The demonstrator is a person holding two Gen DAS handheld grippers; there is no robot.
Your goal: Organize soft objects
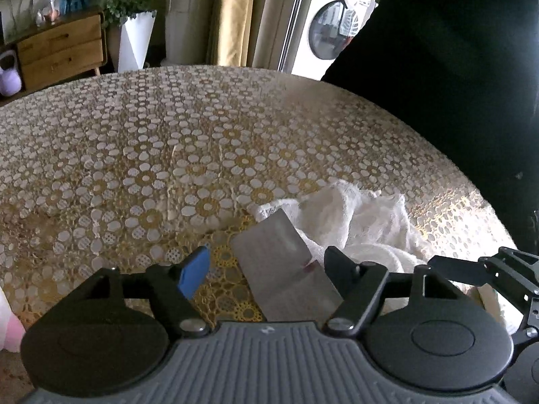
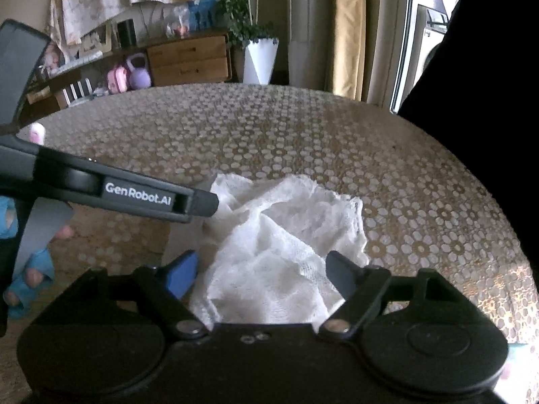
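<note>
A crumpled white cloth (image 2: 286, 245) lies on the round table (image 1: 168, 141), which wears a lace cover of white and gold flowers. The cloth sits at the near side of the table, toward the right in the left wrist view and central in the right wrist view. The left gripper (image 1: 266, 262) points down at the table with its jaws apart; between them shows bare lace and the grey inner face of one finger, whose tip lies against the cloth's left edge, with nothing clamped. The right gripper (image 2: 262, 269) hangs over the cloth with its jaws apart, and the cloth fills the gap between the blue pad on one side and the black finger on the other; whether either touches the fabric I cannot tell. In the right wrist view the left gripper's side, marked GenRobot.AI, crosses from the left, its tip at the cloth's far left corner. Behind the table stand a wooden cabinet (image 1: 60, 50), a plant (image 1: 131, 30) in a white pot, yellow curtains (image 1: 232, 17) and a washer (image 1: 330, 30).
</note>
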